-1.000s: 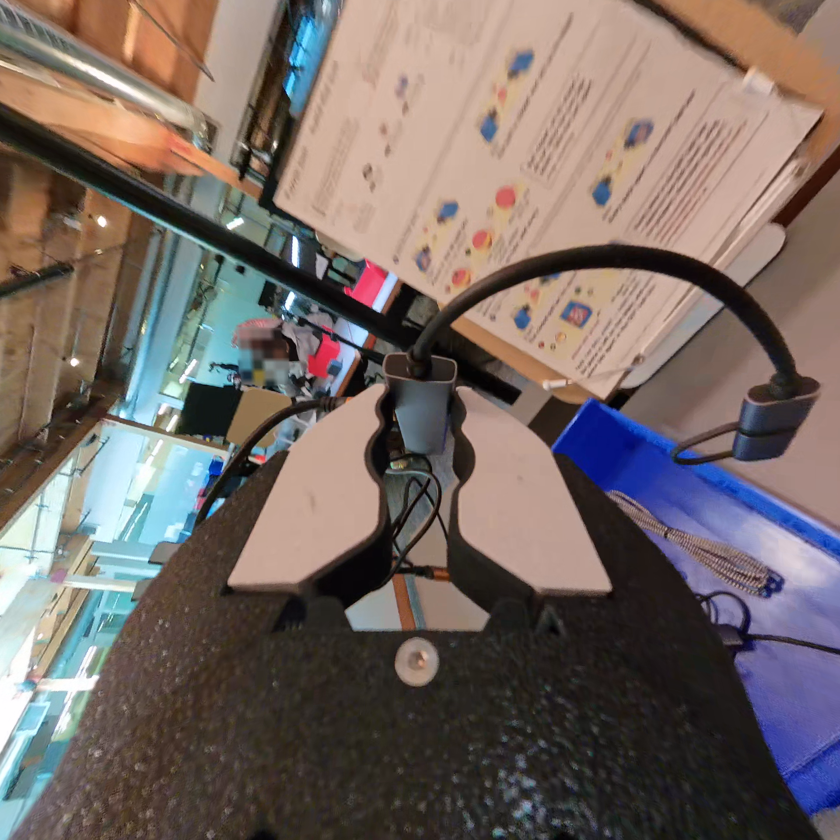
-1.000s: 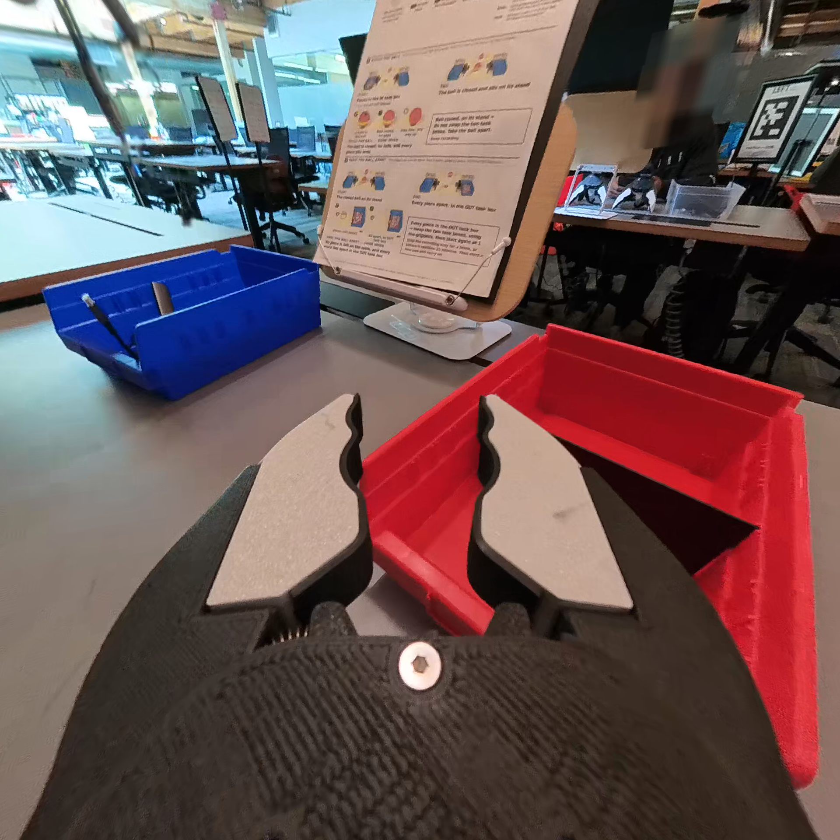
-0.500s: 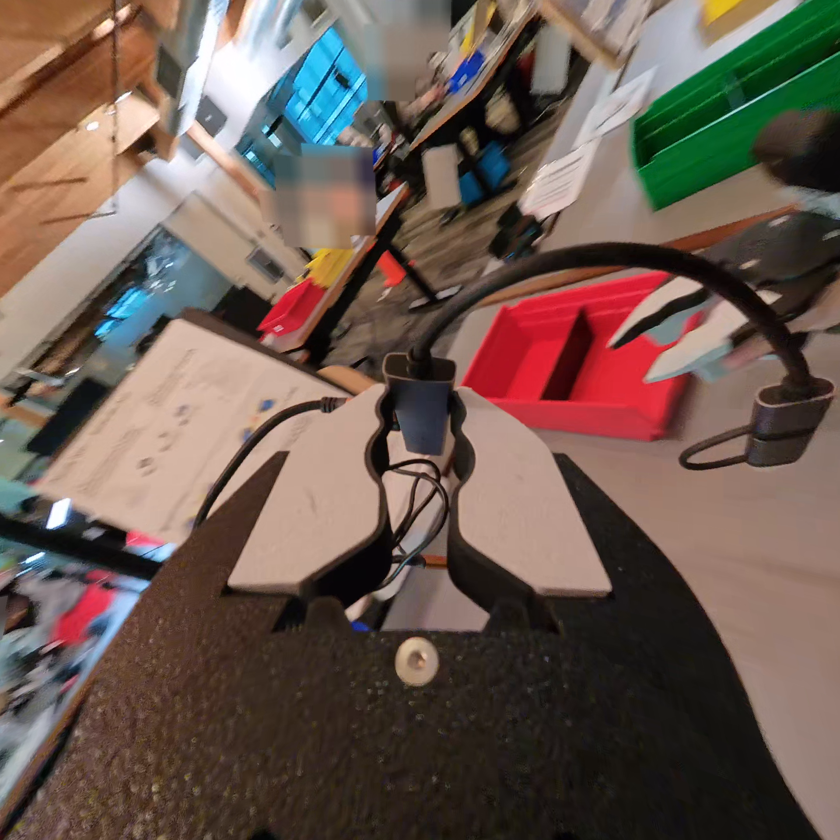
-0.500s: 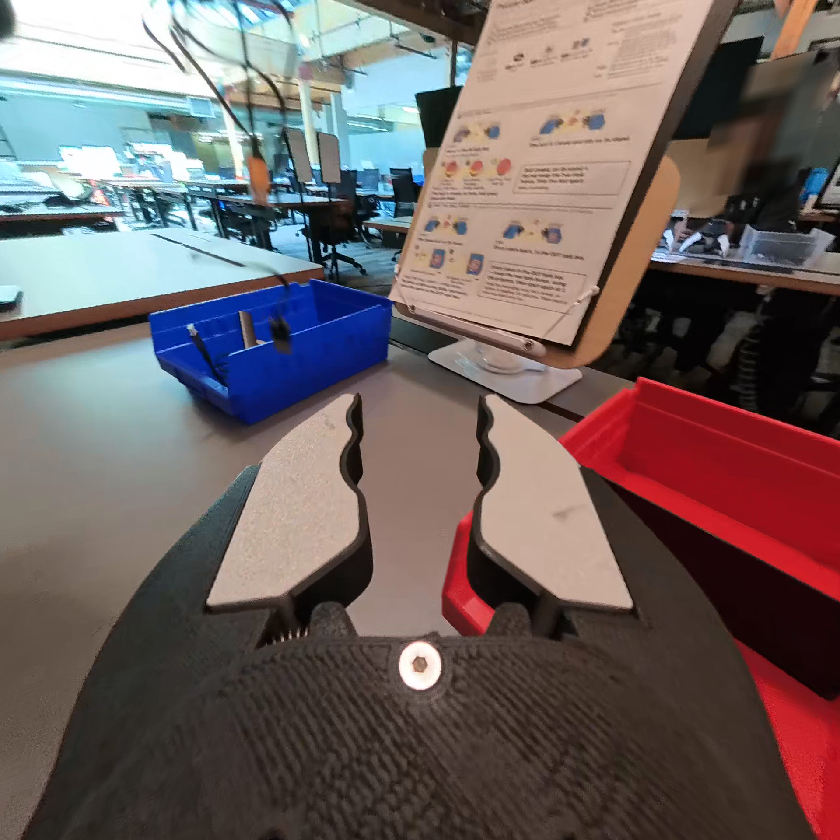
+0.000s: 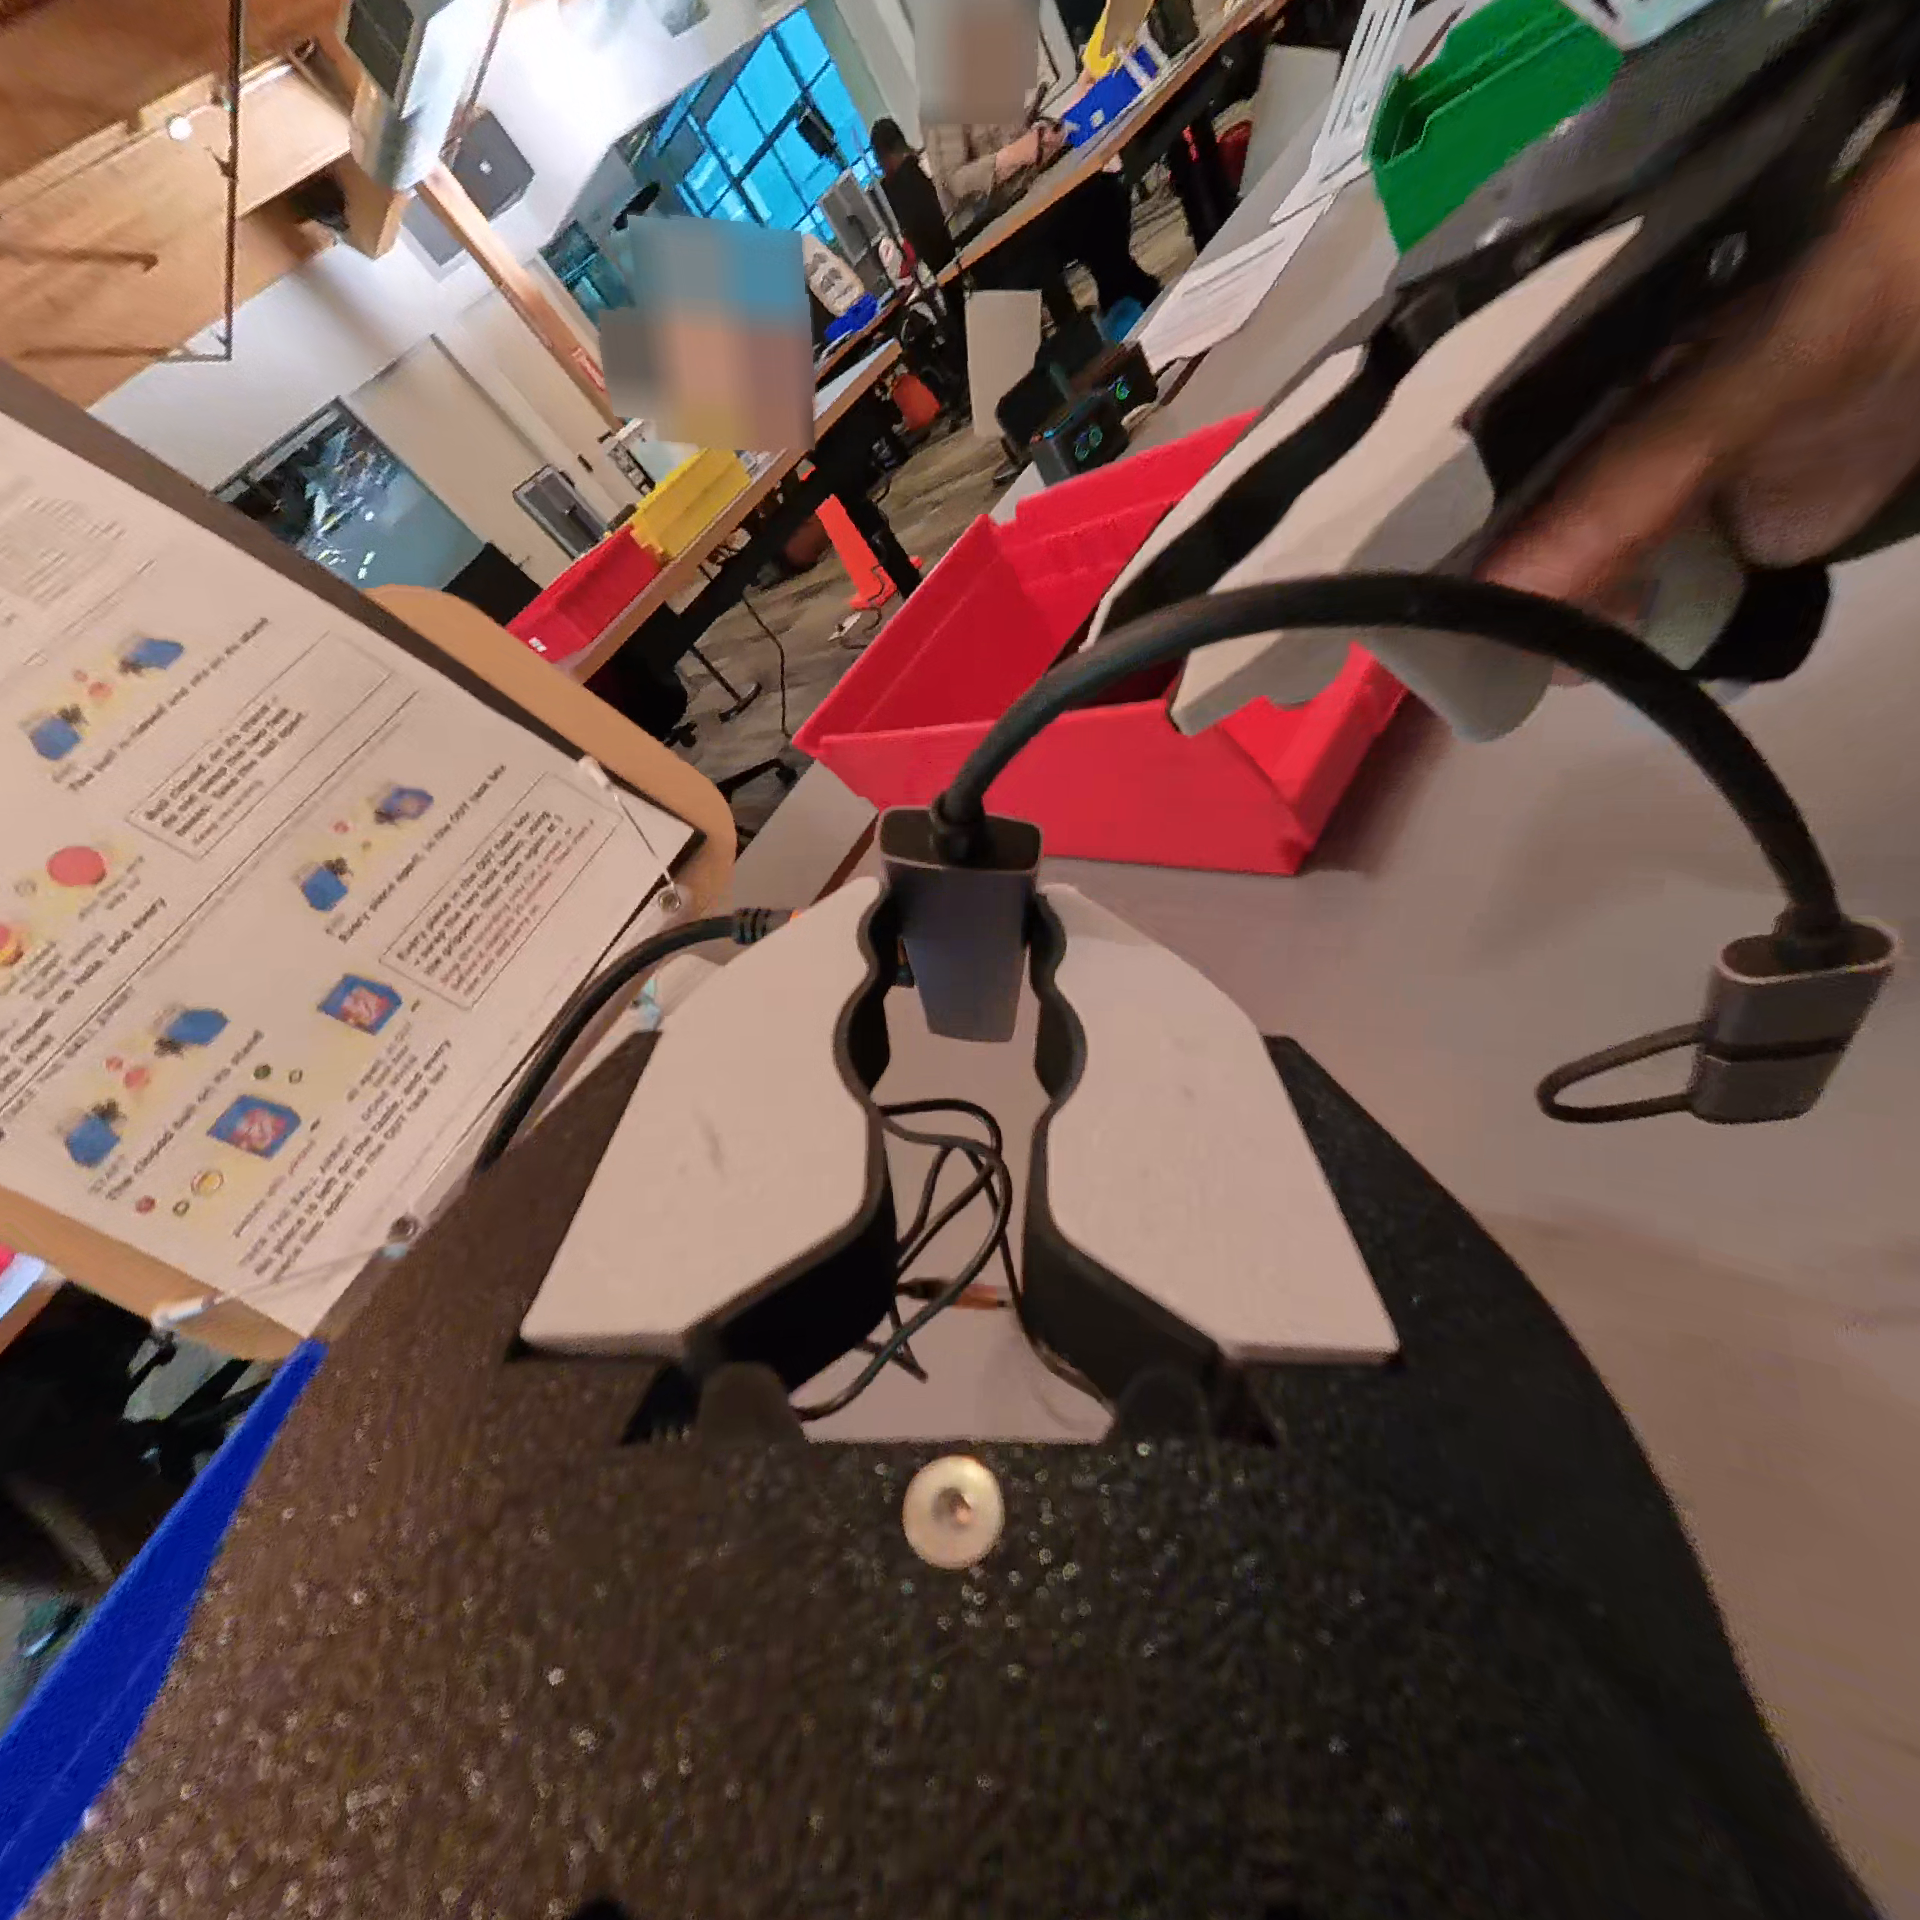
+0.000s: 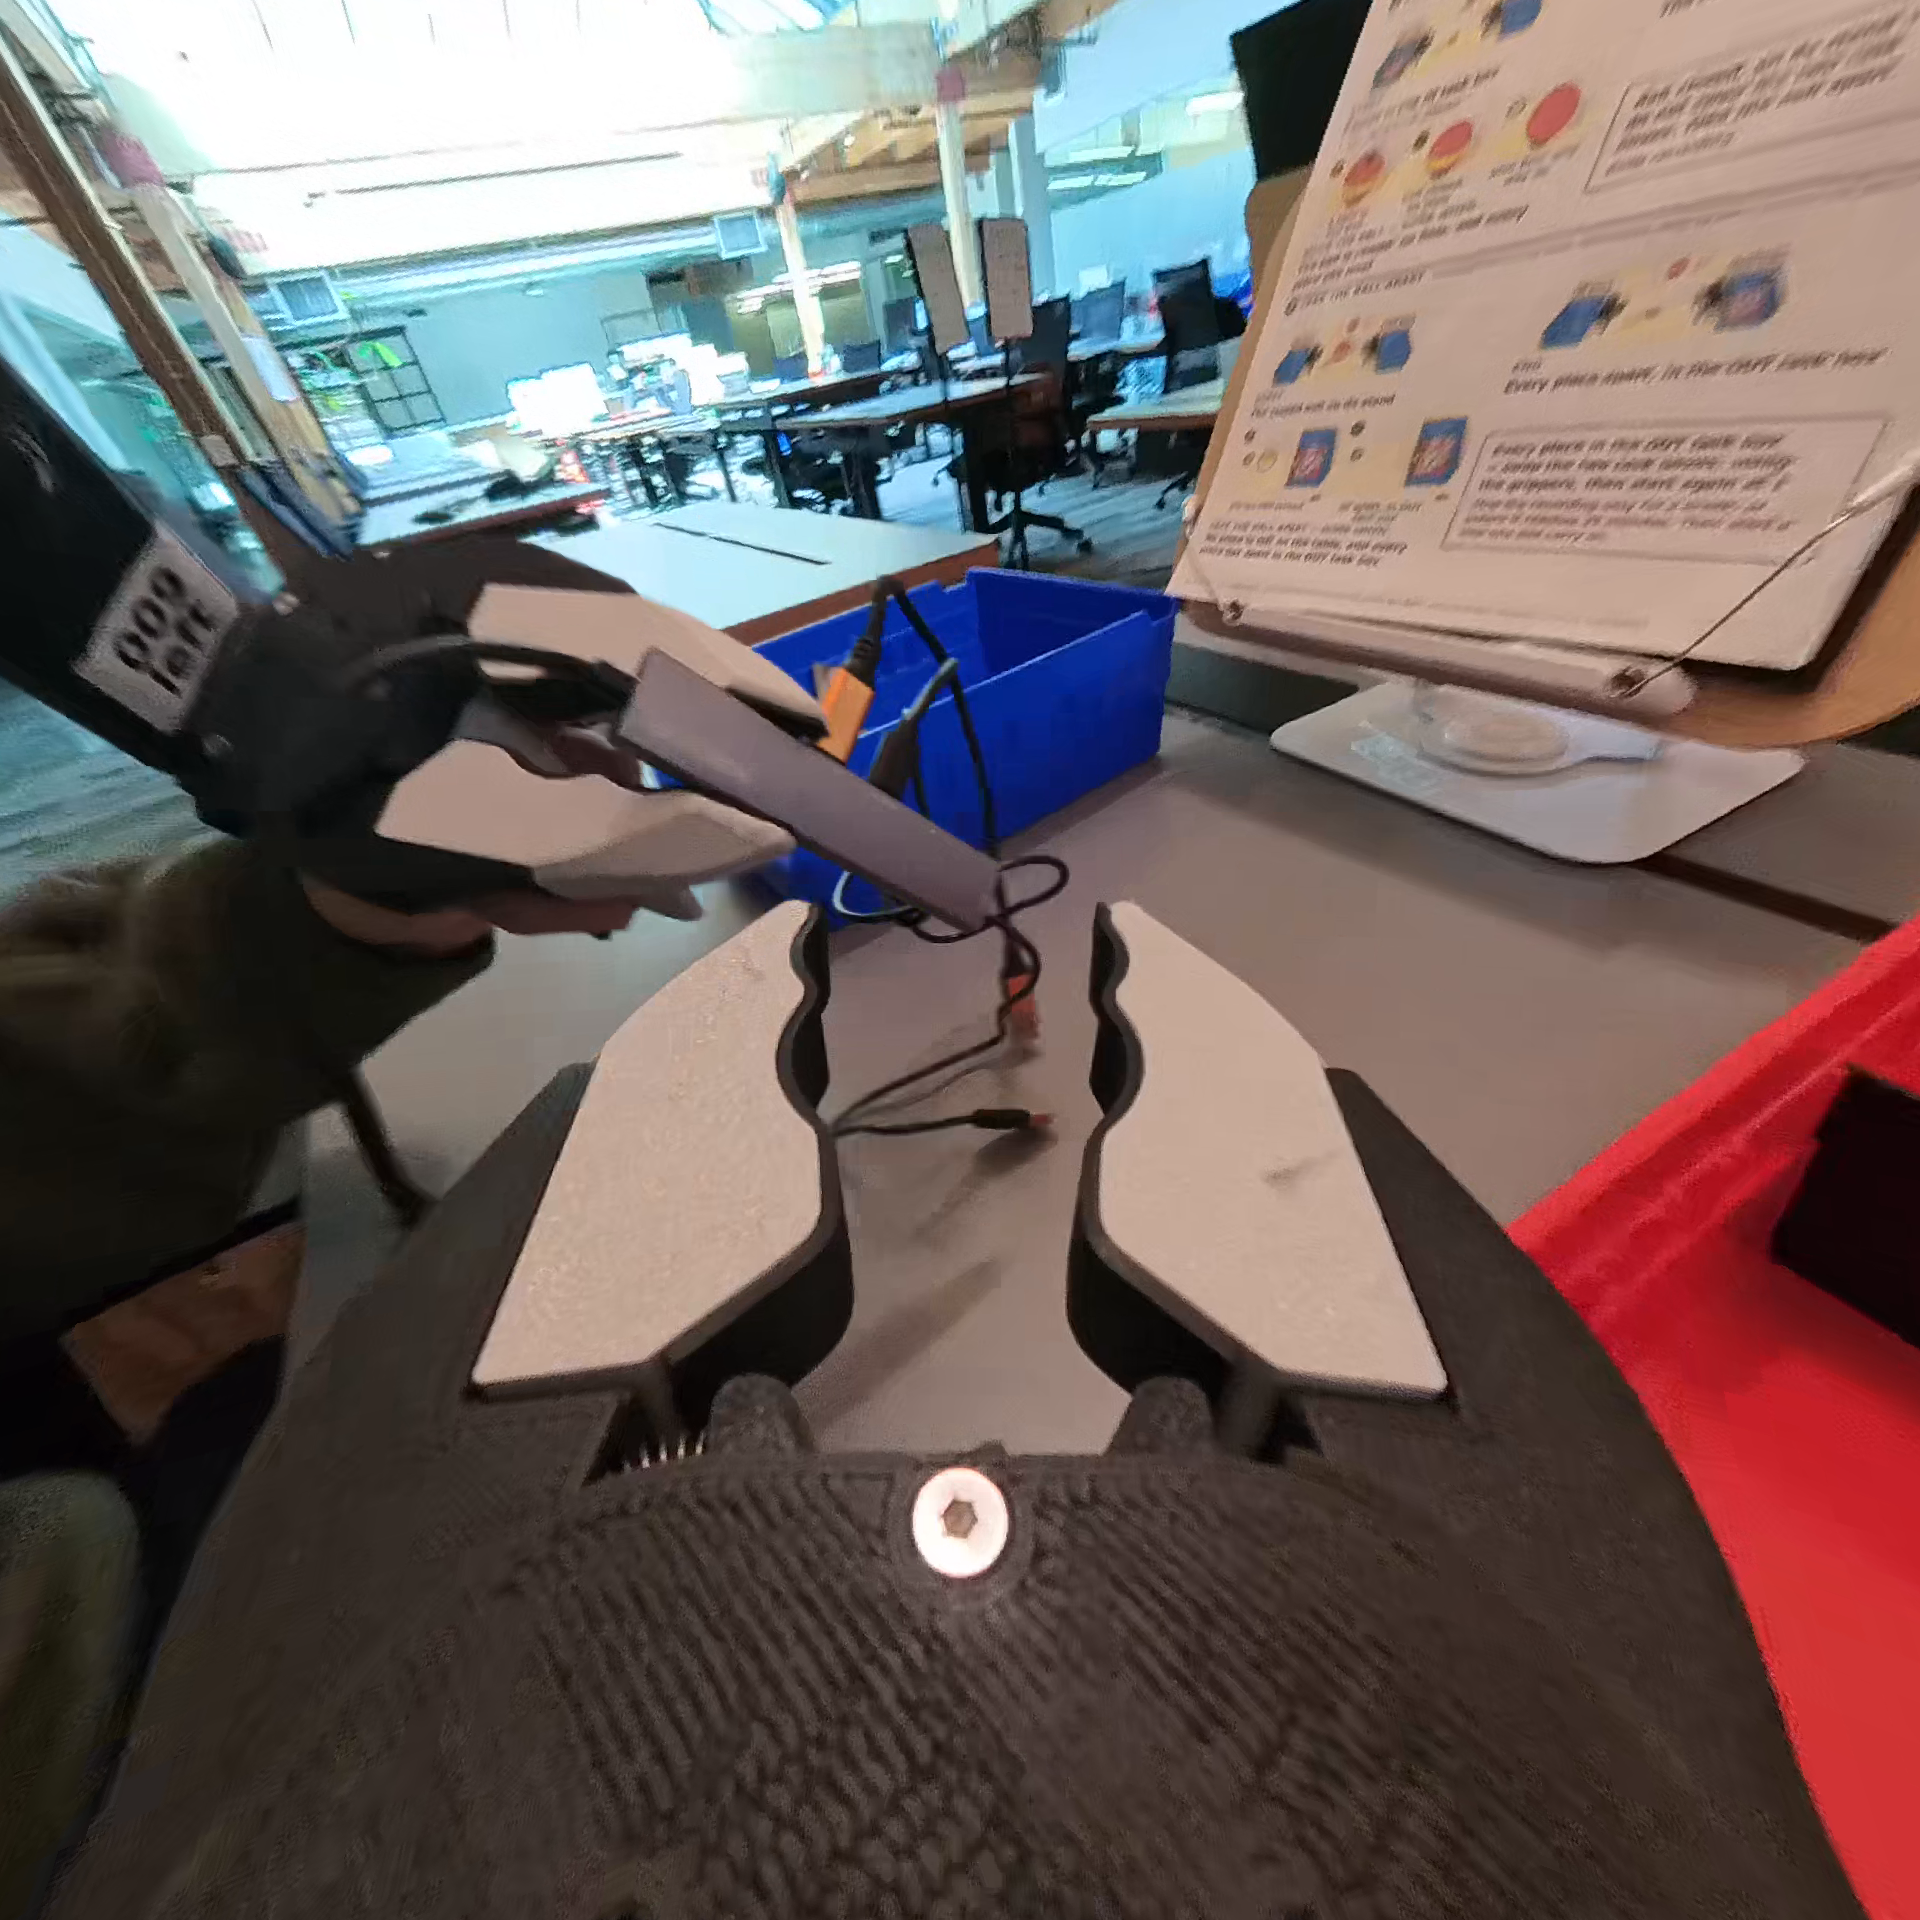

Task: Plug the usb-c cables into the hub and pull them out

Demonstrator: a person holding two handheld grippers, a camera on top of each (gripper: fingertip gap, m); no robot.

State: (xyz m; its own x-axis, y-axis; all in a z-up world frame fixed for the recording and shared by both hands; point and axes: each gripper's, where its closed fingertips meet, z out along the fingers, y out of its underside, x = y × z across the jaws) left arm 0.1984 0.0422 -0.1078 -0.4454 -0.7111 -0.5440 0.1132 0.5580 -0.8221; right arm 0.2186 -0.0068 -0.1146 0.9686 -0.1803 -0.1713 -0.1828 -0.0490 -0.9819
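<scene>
- Left wrist view: our left gripper [image 5: 961,935] is clenched on the slim grey metal hub [image 5: 964,940], which stands end-on between the fingers. Its thick black stub cable [image 5: 1475,634] arches from 12 toward 3 o'clock and ends in a grey capped plug [image 5: 1766,1023] hanging free above the grey table [image 5: 1558,1195].
- In that view, thin black usb-c cables [image 5: 951,1174] tangle below the hub. We judge a snagged loop could drag the hub askew in the grip.
- Our right gripper [image 5: 1299,582] shows at 1 o'clock, before the red plastic bin [image 5: 1091,769]; the arched cable could catch on it.
- Right wrist view: our right gripper [image 6: 956,1023] is released and grasps nothing. The hub [image 6: 810,795] slants at 11 o'clock in the left gripper [image 6: 675,769].
- The thin cables [image 6: 935,1112] lie on the table [image 6: 1455,987] between our fingers, their orange-tipped ends blurred; closing now might pinch wire rather than a plug.
- The blue plastic bin [image 6: 1070,686] sits at 12 o'clock and holds more cable ends.
</scene>
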